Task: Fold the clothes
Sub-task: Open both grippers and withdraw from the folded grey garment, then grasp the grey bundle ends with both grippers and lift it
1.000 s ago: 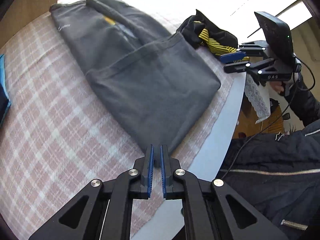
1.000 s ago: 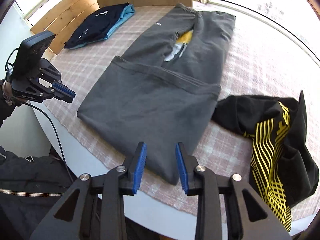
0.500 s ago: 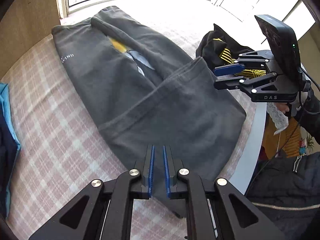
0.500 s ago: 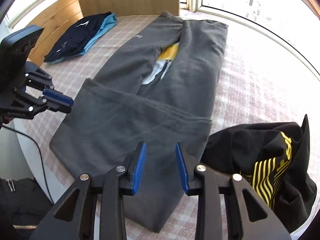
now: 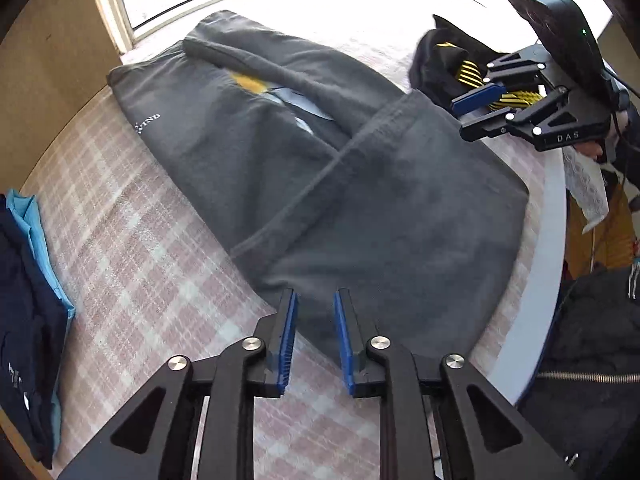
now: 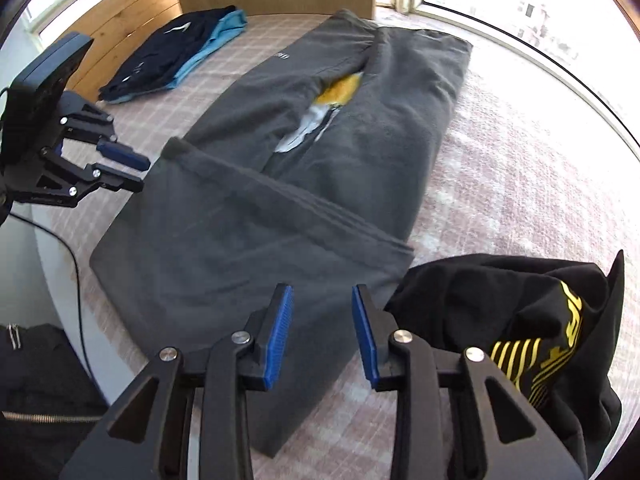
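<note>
A grey fleece garment (image 5: pixel 380 200) (image 6: pixel 240 240) lies flat on the checked tablecloth, its near part folded up over the rest. A yellow and white print shows in the gap. My left gripper (image 5: pixel 316 294) (image 6: pixel 140 172) hangs over the garment's near left corner; its jaws are opening and nothing is pressed between the pads. My right gripper (image 6: pixel 322 290) (image 5: pixel 460 120) hovers over the near right edge of the fold. Its jaws are also opening and hold nothing.
A crumpled black garment with yellow stripes (image 6: pixel 500 300) (image 5: pixel 440 64) lies just right of the grey one. A folded navy and light blue pile (image 6: pixel 172 56) (image 5: pixel 24 300) sits at the far left. The round table's edge (image 5: pixel 548 280) and a person's dark jacket (image 5: pixel 592 340) are close by.
Both grippers have moved in from the table's edge over the grey garment. The left jaws went from nearly shut to parted. The right jaws widened a little.
</note>
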`<state>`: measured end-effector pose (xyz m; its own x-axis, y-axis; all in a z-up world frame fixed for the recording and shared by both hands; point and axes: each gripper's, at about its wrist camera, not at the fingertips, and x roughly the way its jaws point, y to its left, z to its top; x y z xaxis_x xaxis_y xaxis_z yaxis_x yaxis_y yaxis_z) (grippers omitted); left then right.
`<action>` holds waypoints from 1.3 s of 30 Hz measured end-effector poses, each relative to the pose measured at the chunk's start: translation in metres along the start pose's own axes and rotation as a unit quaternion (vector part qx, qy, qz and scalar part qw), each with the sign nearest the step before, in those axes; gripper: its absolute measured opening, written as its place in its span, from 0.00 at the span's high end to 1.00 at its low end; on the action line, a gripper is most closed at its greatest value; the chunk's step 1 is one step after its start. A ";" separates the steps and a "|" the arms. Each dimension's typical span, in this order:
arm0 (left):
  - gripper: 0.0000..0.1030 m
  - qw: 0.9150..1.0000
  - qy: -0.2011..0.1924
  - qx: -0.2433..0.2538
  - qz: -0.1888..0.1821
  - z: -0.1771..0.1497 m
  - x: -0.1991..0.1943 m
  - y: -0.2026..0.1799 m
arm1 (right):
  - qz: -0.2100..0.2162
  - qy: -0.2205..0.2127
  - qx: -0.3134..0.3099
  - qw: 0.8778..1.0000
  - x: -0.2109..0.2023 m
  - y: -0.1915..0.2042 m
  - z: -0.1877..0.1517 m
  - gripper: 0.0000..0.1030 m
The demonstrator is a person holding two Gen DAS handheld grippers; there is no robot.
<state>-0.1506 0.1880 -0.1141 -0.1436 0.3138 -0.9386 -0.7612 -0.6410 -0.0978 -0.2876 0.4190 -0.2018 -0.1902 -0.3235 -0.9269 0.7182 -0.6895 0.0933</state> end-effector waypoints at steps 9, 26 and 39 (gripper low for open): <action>0.74 0.995 0.013 0.096 -0.019 -0.027 -0.008 -0.071 | -0.006 0.012 -0.112 0.994 -0.008 0.062 -0.059 0.64; 0.70 0.991 0.052 0.123 0.012 -0.035 0.018 -0.074 | -0.014 0.021 -0.171 0.985 0.005 0.066 -0.082 0.41; 0.94 0.993 0.050 0.103 -0.011 -0.025 0.020 -0.072 | -0.022 0.042 -0.140 0.989 -0.006 0.053 -0.069 0.74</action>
<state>-0.0831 0.2232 -0.1341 -0.0690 0.2484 -0.9662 -0.8787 -0.4738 -0.0591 -0.2019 0.4294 -0.2163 -0.1771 -0.2334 -0.9561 0.8704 -0.4906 -0.0415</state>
